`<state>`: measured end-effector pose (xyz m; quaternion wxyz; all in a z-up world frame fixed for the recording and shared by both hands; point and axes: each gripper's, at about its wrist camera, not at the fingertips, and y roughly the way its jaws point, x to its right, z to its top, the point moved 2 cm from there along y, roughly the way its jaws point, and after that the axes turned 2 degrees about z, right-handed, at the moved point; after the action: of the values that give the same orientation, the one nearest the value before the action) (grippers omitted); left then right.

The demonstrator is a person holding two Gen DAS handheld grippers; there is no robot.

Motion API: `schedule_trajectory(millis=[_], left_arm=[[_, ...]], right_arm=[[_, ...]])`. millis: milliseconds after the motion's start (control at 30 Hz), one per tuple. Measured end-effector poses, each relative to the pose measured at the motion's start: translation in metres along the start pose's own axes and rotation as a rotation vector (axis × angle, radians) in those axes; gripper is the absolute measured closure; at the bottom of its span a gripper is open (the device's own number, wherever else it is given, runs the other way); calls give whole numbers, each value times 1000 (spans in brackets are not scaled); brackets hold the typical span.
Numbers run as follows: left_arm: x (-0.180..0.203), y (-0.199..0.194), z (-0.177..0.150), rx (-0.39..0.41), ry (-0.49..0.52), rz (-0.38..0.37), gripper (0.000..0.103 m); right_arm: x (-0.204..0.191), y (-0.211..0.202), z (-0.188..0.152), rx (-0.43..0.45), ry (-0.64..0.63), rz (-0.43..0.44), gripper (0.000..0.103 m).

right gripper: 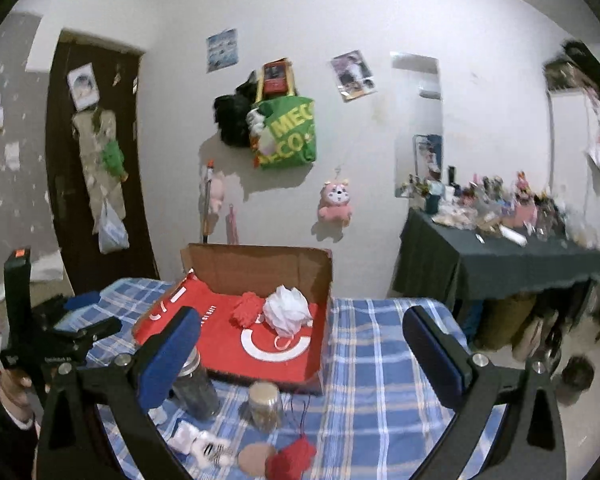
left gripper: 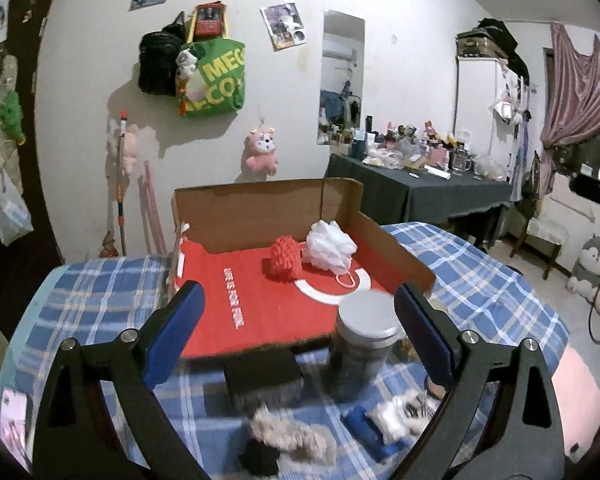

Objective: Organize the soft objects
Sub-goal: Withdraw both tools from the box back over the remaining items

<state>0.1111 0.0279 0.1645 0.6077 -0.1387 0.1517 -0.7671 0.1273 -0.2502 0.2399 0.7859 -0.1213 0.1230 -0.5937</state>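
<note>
1. A table (left gripper: 480, 276) covered with a blue plaid cloth holds an open cardboard box (left gripper: 260, 208) with a red lining; its far flap stands upright.
2. In the box, toward the far right, a red knitted ball (left gripper: 286, 258) lies touching a white mesh puff (left gripper: 330, 246), which is on its right.
3. The left gripper (left gripper: 296, 320) is spread wide and holds nothing; it hovers over the near part of the table, pointing at the box.
4. Between its fingers in the left wrist view, a jar (left gripper: 364, 344) with a grey lid stands just near of the box's near right corner, and a black block (left gripper: 264, 376) lies to its left.
5. Nearer still lie a beige scrunchie (left gripper: 292, 434), a black soft thing (left gripper: 260, 458) at its left, and a white striped soft toy (left gripper: 404, 412) beside a blue item (left gripper: 370, 430). All are blurred.
6. The right gripper (right gripper: 300, 344) is also spread wide and empty, off to the right of the box and aimed across the table.
7. In the right wrist view, a small jar (right gripper: 265, 406) with a tan lid stands near the box's near edge, right of the grey-lidded jar.
8. At the near edge lie a red yarn tuft (right gripper: 292, 458), a tan round pad (right gripper: 256, 458) touching it on the left, and the striped toy further left.
9. The left gripper shows at the far left of that view, in a hand (right gripper: 14, 384).
</note>
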Motion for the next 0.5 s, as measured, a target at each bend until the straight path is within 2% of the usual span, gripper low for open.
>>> schedule_trajectory(millis=[133,233,333,433,500], left_arm=[[3,-12,-28,13,-27,32,6],[7,-20,-47,6,-37,35,6],[11,-30,-63,24,-34,68,6],[19,-39,-80,47,-12,105,6],[23,-40,-87,49,-5,107,6]], right_arm=[[6,-17,-42,15,61,-69,0],[-1,-19,-75,22,59,-138,0],[-10,-20,-107,17,54,-183,0],[-22,-22,-134,32,41,-205,0],[-29,-22,-149,38,42,-182,0]])
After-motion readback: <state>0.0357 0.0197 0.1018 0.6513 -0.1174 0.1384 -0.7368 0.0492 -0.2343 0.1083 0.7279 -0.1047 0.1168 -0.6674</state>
